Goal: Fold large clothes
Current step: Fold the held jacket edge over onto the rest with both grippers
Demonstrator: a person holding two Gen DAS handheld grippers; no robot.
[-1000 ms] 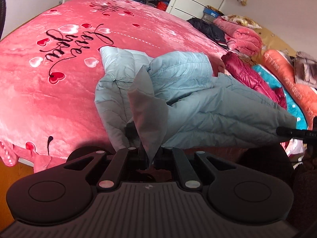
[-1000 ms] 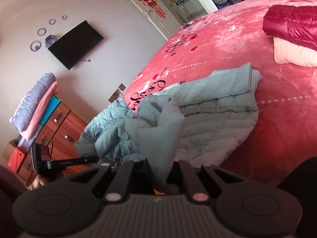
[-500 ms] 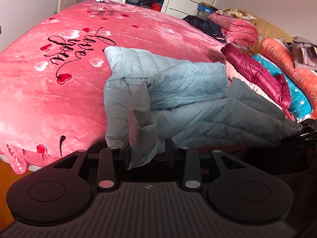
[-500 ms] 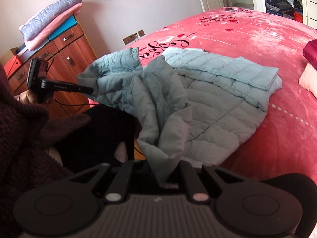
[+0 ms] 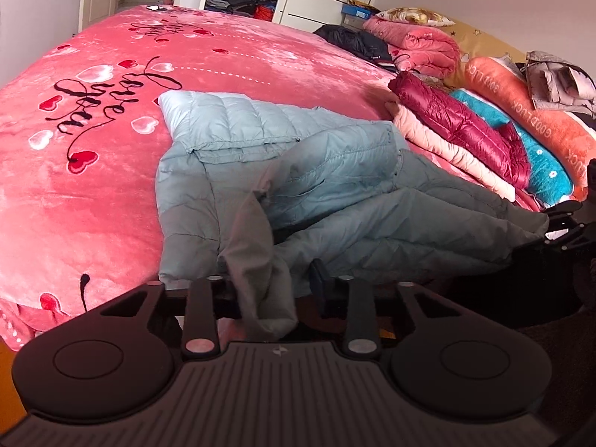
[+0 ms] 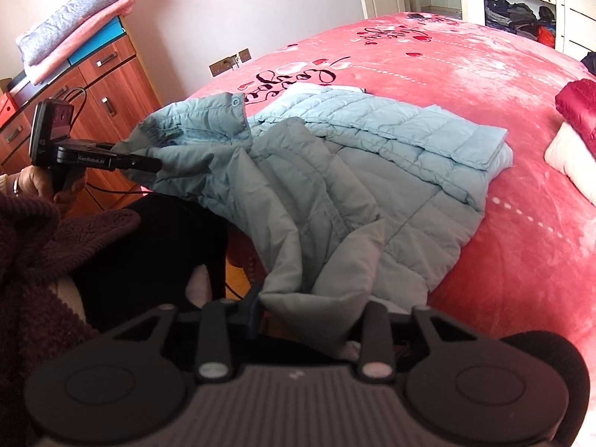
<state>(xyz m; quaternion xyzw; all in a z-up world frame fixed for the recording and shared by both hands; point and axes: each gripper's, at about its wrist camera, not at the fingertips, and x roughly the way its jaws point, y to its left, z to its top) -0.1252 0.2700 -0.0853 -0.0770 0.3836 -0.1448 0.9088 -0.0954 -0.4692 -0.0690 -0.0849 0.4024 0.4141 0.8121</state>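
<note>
Both of your tongs stand wide: left tongs (image 5: 273,290) and right tongs (image 6: 311,307) have the pale blue down jacket (image 5: 260,156) draped between their fingers, spreading ahead over the pink bed (image 5: 93,193).

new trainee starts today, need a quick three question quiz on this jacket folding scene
1. True or false: the jacket lies wholly on the bed.
2. The folded coat stacked on the pink one is: a) maroon b) green c) black
3. What hangs between the fingers of both the left gripper and the right gripper?

Key: 1 false, its near end hangs off the edge. 2 a. 3 jacket fabric.
</note>
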